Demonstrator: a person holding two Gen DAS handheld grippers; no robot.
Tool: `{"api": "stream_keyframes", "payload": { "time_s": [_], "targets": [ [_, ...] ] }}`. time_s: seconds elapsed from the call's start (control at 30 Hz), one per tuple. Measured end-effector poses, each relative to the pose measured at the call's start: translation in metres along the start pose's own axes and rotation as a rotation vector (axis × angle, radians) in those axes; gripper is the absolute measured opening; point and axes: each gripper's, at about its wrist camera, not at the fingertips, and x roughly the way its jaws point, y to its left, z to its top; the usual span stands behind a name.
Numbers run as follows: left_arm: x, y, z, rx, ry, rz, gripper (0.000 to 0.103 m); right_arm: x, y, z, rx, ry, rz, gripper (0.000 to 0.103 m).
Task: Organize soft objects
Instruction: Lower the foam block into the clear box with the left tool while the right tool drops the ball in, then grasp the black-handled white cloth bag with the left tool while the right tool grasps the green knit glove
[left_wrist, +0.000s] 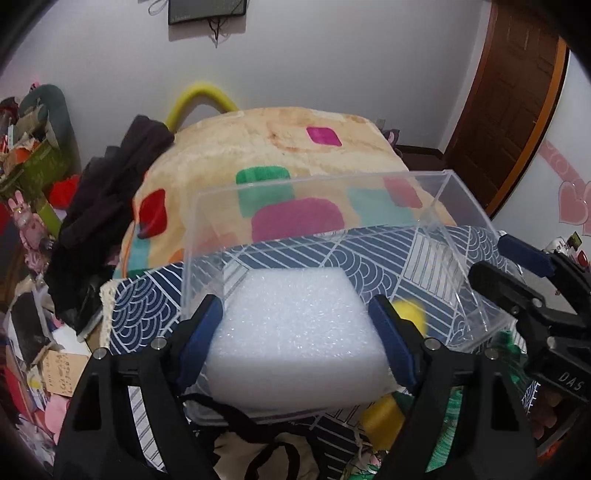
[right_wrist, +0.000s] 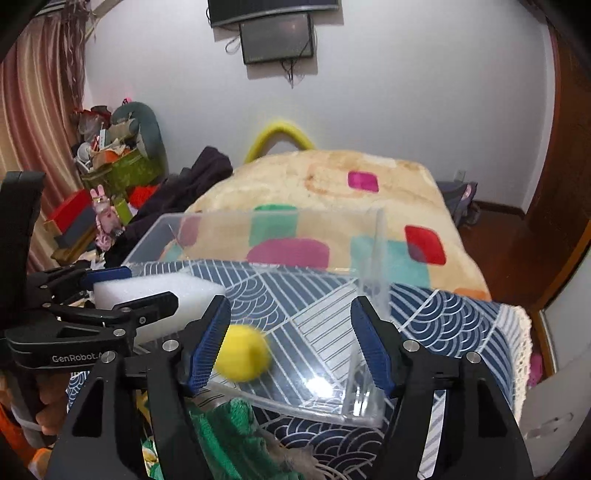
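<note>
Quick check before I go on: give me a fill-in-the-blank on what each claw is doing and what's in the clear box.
1. The left claw is shut on a block of white ____.
2. The foam block is being held inside the clear ____, which rests on a blue patterned cloth.
3. The ball in the clear box is ____ in colour.
4. The right claw is ____ and grips nothing.

Missing words: foam; box; yellow; open
</note>
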Motion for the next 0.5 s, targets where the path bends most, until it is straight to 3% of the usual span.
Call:
{"api": "stream_keyframes", "payload": {
  "time_s": [0.1, 0.2, 0.33, 0.5],
  "targets": [
    [-0.015, 0.000, 0.001, 0.006, -0.035, -0.005, 0.085, -0.012, 0.001, 0.002, -0.010, -0.035, -0.015, 0.067],
    [-0.036, -0.003, -0.001, 0.033, -0.088, 0.013, 0.090, -0.024, 0.000, 0.006, -0.001, -0.072, -0.002, 0.076],
    [-0.064, -0.002, -0.010, 0.047, -0.153, 0.024, 0.098, -0.043, 0.000, 0.005, 0.012, -0.140, -0.001, 0.078],
    [-0.085, 0.004, -0.031, 0.045, -0.173, 0.009, 0.099, -0.059, 0.007, -0.006, 0.000, -0.182, -0.003, 0.084]
  ]
}}
